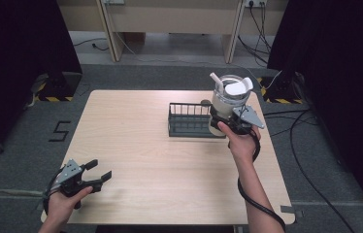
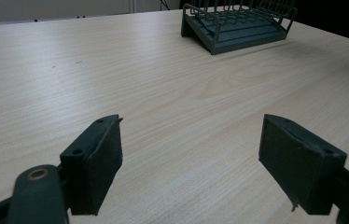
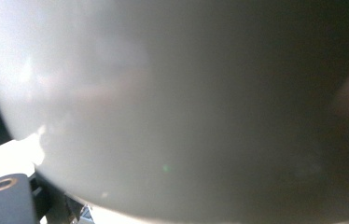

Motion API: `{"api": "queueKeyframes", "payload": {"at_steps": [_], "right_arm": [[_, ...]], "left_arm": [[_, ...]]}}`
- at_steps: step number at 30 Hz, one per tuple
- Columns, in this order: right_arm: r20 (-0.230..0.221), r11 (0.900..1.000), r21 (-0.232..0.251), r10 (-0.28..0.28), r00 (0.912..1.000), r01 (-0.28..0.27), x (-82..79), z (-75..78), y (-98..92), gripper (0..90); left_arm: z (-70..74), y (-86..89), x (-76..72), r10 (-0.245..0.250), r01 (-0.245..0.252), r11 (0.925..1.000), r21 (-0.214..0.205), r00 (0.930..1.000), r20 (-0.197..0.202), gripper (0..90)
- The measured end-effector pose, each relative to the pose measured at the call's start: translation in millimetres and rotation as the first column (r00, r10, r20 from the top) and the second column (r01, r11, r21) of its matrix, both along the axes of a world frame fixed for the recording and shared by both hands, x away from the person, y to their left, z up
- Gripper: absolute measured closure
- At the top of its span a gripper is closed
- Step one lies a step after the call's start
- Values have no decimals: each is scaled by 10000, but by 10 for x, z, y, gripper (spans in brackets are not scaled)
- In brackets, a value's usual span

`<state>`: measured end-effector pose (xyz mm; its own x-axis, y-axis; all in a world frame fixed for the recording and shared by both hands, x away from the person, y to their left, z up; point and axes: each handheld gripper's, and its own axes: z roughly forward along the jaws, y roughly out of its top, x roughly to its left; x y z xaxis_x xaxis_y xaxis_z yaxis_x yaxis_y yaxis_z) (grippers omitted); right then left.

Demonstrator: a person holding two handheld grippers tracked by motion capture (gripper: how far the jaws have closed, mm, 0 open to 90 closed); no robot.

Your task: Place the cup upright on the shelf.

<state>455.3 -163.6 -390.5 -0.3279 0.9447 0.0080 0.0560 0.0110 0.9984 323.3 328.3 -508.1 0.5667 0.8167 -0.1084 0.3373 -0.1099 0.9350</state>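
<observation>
Here right gripper clamps jug, hiding its jaws; left gripper spread.

Left hand-held gripper agape, low; right hand-held gripper clamped, raised.

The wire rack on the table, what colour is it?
The rack is dark grey-green, clearest in the left gripper view.

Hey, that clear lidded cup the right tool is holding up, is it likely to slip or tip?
The cup looks smooth and glossy, so it may slip in the right tool. It is tall, with a lid and straw on top, so it probably tips easily when set down. It seems rigid, not floppy.
</observation>
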Motion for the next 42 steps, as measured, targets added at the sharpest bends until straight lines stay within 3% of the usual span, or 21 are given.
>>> {"api": "queueKeyframes", "payload": {"at_steps": [42], "right_arm": [[-126, 10000, 37, 45, 9999, -44, 416, 157, 234, 109]], "left_arm": [[-2, 19, 6, 9, -9, 10000, -54, 10000, -7, 207]]}}
